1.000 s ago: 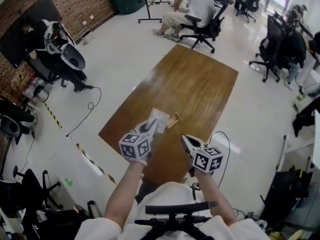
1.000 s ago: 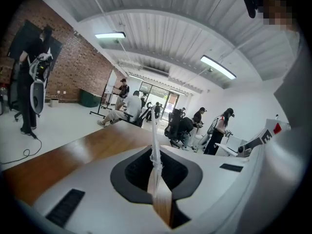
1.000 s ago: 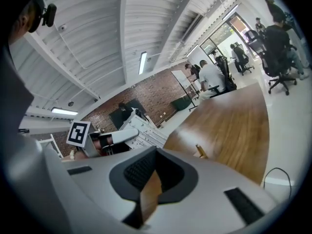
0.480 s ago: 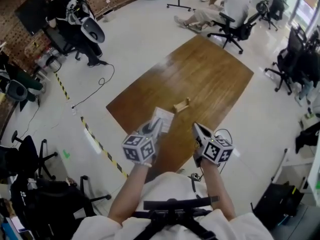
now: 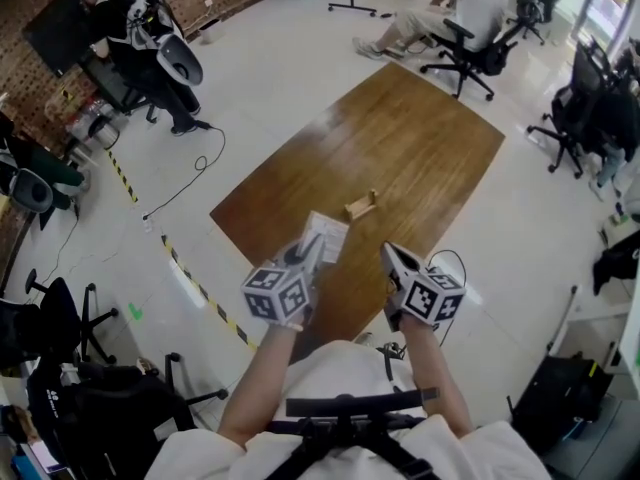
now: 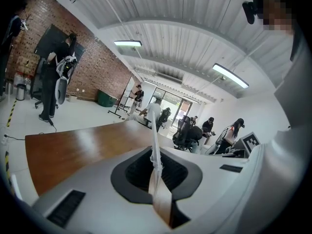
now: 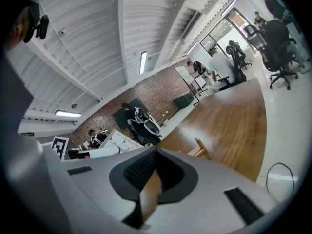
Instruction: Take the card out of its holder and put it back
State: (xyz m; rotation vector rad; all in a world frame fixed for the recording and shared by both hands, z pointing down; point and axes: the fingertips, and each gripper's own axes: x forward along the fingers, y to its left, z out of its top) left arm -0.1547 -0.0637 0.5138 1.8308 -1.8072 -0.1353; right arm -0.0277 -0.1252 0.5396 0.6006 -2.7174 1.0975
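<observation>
Card [image 5: 326, 236] held up by the left gripper [image 5: 308, 255], away from its holder [image 5: 362, 205] on the table [image 5: 420, 138].
The left gripper is pinched narrow on the white card, which shows edge-on between its jaws in the left gripper view and sticks out ahead, above the table's near end. The small wooden holder stands on the table, apart from the card. The right gripper [image 5: 391, 259] hangs near the left, its jaws together with nothing between them.
</observation>
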